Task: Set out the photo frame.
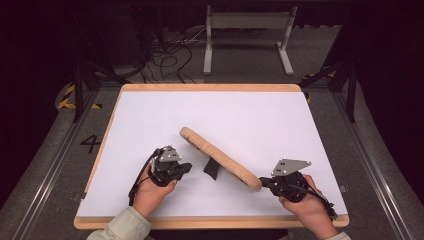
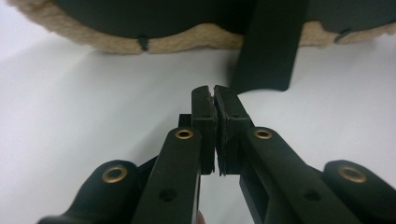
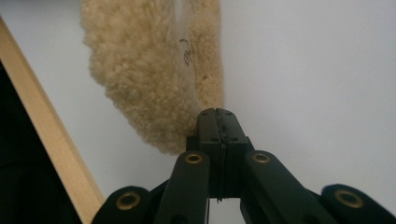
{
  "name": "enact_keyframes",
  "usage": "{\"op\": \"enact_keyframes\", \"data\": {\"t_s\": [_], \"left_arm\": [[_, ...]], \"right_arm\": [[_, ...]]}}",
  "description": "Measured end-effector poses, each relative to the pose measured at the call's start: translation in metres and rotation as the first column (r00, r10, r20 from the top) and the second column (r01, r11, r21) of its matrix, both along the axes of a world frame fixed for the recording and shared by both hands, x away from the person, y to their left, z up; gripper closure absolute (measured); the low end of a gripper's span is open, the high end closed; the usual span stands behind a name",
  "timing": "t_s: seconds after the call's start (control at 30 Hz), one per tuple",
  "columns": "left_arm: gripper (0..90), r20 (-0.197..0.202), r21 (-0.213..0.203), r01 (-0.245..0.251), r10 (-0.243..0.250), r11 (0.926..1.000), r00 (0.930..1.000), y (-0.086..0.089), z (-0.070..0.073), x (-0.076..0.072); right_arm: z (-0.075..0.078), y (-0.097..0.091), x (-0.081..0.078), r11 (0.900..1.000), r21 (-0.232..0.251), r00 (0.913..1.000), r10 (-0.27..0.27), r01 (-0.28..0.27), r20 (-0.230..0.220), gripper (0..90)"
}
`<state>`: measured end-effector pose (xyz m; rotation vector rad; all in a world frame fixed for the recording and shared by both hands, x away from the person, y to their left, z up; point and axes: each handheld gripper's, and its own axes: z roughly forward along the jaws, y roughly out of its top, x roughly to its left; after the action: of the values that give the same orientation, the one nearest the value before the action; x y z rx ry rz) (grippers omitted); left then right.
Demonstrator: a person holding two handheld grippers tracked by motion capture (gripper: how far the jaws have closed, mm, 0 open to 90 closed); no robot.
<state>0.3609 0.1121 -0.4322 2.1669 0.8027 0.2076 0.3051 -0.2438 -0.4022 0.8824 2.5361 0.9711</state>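
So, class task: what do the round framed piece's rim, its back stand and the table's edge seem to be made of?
Rim: fluffy cream fleece or wool, judging by its curly pile. Back stand: matte black, smooth and flat, perhaps plastic or painted board. Table's edge: pale wood, by its colour.

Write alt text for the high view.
A fleecy tan oval frame stands tilted on its black back stand on a white table. The left claw, shut, hovers beside it; the right claw, shut, meets its near end.

1. A dark numeral "4" (image 1: 90, 143) stands on the grey floor just left of the tabletop (image 1: 150, 210), seen in the high view.
2. In the right gripper view, a small dark handwritten mark (image 3: 186, 51) on the fleecy round frame (image 3: 140, 70) is too unclear to read.
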Motion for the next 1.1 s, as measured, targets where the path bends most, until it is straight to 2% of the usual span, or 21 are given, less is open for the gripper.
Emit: {"op": "enact_keyframes", "data": {"t_s": [0.1, 0.2, 0.3, 0.47, 0.57, 0.7, 0.9, 1.03, 1.1], "left_arm": [[87.8, -0.005, -0.013, 0.042, -0.042, 0.999, 0.9991, -0.01, 0.0, -0.002], [86.9, -0.001, -0.011, 0.085, -0.085, 0.9963, 0.9964, -0.02, -0.001, -0.006], [86.8, -0.01, -0.031, 0.114, -0.115, 0.993, 0.9933, -0.029, -0.002, -0.009], [87.1, -0.018, -0.064, 0.159, -0.161, 0.9851, 0.9868, -0.046, -0.004, -0.011], [87.7, -0.017, -0.059, 0.176, -0.177, 0.9826, 0.984, -0.056, -0.006, -0.012], [89.5, -0.001, -0.049, 0.151, -0.151, 0.9873, 0.9885, -0.071, -0.013, -0.013], [89.9, 0.033, -0.023, 0.12, -0.119, 0.9925, 0.9923, -0.083, -0.02, -0.013], [90.0, 0.038, -0.004, 0.087, -0.087, 0.9962, 0.9955, -0.083, -0.022, -0.01], [90.0, 0.019, -0.025, 0.078, -0.078, 0.9966, 0.9968, -0.081, -0.022, -0.007]], "right_arm": [[0.0, -0.001, 0.0, 1.0, 0.0, 1.0, -0.004, 0.004, 0.009, 90.0], [0.0, -0.006, 0.001, 0.9985, 0.006, 0.9977, -0.054, 0.054, 0.04, 90.0], [0.0, -0.012, 0.002, 0.996, 0.016, 0.9946, -0.089, 0.088, 0.053, 90.0], [-0.003, -0.017, 0.001, 0.9923, 0.025, 0.9912, -0.123, 0.122, 0.049, 90.0], [-0.003, -0.017, 0.0, 0.992, 0.026, 0.991, -0.125, 0.124, 0.048, 90.0], [-0.004, -0.02, -0.002, 0.9911, 0.026, 0.99, -0.132, 0.13, 0.051, 90.0], [-0.004, -0.021, -0.003, 0.9901, 0.031, 0.9893, -0.139, 0.137, 0.047, 90.0], [-0.004, -0.02, -0.004, 0.9903, 0.032, 0.9896, -0.137, 0.135, 0.045, 90.0], [-0.004, -0.02, -0.004, 0.9902, 0.032, 0.9894, -0.137, 0.136, 0.047, 90.0]]}}
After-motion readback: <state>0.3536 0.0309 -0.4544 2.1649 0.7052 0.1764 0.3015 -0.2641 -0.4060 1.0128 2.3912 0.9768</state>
